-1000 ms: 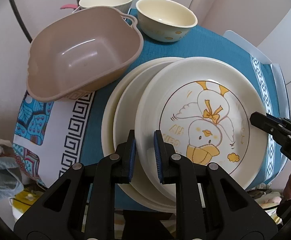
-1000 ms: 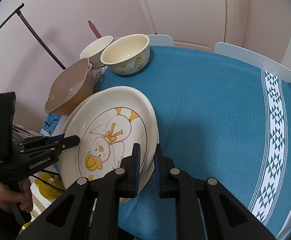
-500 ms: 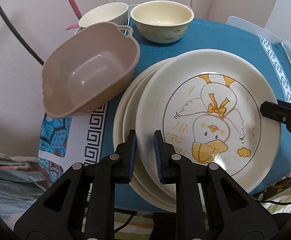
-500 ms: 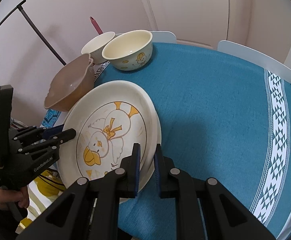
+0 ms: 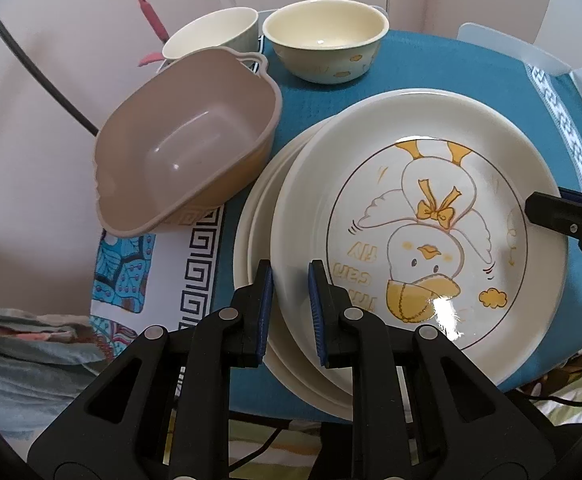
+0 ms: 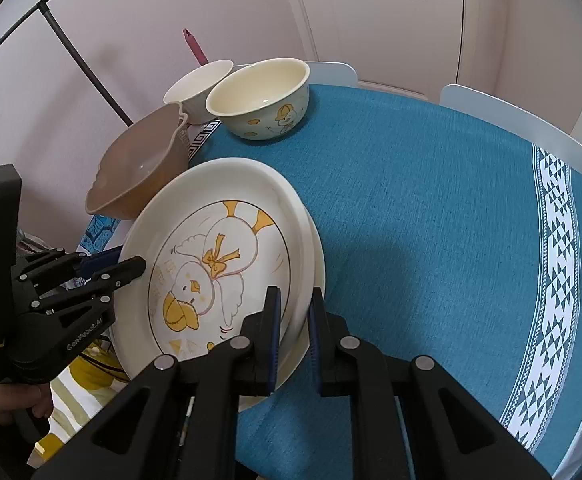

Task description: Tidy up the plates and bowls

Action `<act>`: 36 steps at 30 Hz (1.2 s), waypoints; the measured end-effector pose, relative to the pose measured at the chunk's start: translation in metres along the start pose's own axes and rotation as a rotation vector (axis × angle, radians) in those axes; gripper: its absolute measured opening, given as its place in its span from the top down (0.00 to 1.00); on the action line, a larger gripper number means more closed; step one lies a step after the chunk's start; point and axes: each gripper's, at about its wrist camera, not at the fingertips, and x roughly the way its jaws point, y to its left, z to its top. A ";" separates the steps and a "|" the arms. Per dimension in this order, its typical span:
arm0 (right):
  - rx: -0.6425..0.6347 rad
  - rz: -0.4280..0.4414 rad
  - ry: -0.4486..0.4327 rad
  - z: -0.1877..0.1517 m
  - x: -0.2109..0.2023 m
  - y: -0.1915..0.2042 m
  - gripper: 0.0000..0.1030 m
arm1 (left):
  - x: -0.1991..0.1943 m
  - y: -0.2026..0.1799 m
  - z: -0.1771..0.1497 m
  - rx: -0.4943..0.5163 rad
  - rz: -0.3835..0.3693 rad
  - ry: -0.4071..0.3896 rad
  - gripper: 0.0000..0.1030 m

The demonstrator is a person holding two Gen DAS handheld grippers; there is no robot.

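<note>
You are gripping the duck plate (image 5: 423, 232) at opposite rims — left gripper (image 5: 289, 280) and right gripper (image 6: 294, 305) both clamped narrowly on it, atop the plate stack (image 5: 263, 216) — so be lifting it level, both sides together.

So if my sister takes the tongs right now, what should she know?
Left tongs: shut on the duck plate's near rim.
Right tongs: shut on the same plate's opposite rim, so both hold it, tilted.
More plain plates sit stacked right under it; whether it still touches them is unclear.
Tan basin is empty, at the table's left edge beside the plates.
Duck bowl and white bowl stand separately at the far end of the blue cloth.
Done: plates gathered in one pile.
Left: probably set the duck plate down, then nest the bowls.
</note>
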 end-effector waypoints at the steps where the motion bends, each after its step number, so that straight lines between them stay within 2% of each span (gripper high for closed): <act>1: 0.001 -0.001 0.000 0.000 0.000 0.000 0.88 | 0.000 -0.003 0.001 0.006 0.017 0.003 0.84; 5: -0.001 -0.002 -0.002 0.001 -0.002 0.001 0.88 | 0.000 -0.013 0.002 0.035 0.083 0.006 0.84; 15: -0.005 0.001 0.002 0.002 -0.002 0.001 0.88 | -0.002 -0.028 -0.001 0.079 0.174 0.002 0.83; 36: -0.010 0.003 0.035 0.004 0.006 0.002 0.88 | -0.007 -0.032 0.001 0.092 0.232 0.003 0.83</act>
